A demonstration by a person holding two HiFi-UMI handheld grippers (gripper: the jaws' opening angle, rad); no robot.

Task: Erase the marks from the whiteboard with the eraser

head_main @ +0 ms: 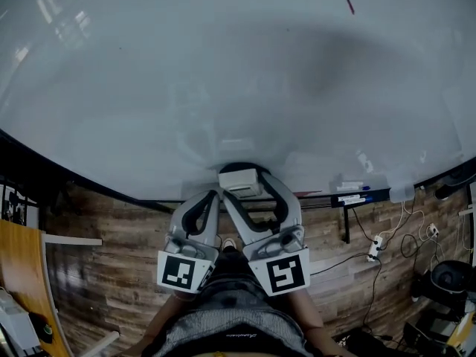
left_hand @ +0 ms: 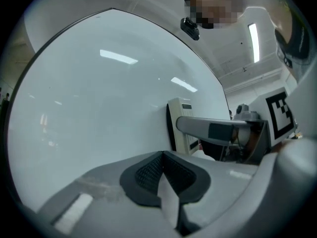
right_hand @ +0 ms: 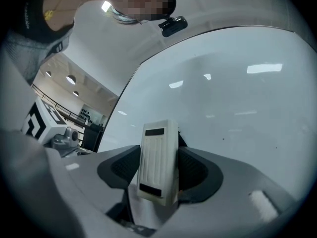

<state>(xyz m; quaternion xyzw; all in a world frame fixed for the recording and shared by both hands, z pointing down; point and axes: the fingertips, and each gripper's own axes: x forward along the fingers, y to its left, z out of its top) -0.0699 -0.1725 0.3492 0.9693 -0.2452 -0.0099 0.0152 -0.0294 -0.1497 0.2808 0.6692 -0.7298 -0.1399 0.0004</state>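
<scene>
Nearest the lens is the person's striped shirt [head_main: 227, 326], and just above it sit the two marker cubes [head_main: 182, 271]. Both tools are therefore held close in at the waist, side by side, aimed at the low edge of the whiteboard [head_main: 186, 88]. Of the two, the right gripper [head_main: 249, 190] is clamped on the eraser [head_main: 239, 179]. Its own view shows the ribbed white block upright between the dark pads [right_hand: 195, 170], one pad on each long side. The eraser's dark face appears turned toward the board, a hold that looks meant for flat wiping strokes. Just beside it on the left, the left gripper [head_main: 214, 197] has its jaws pressed together on nothing; I judge it is simply kept out of the way. Ahead of the eraser the board is bare. The one plain mark, a short red stroke [head_main: 349, 6], lies far up and to the right of the right gripper, so a long reach is probably needed. No real container shows. The board's ledge [head_main: 375, 196], off to the right of the right gripper, carries a few items too small to name.
</scene>
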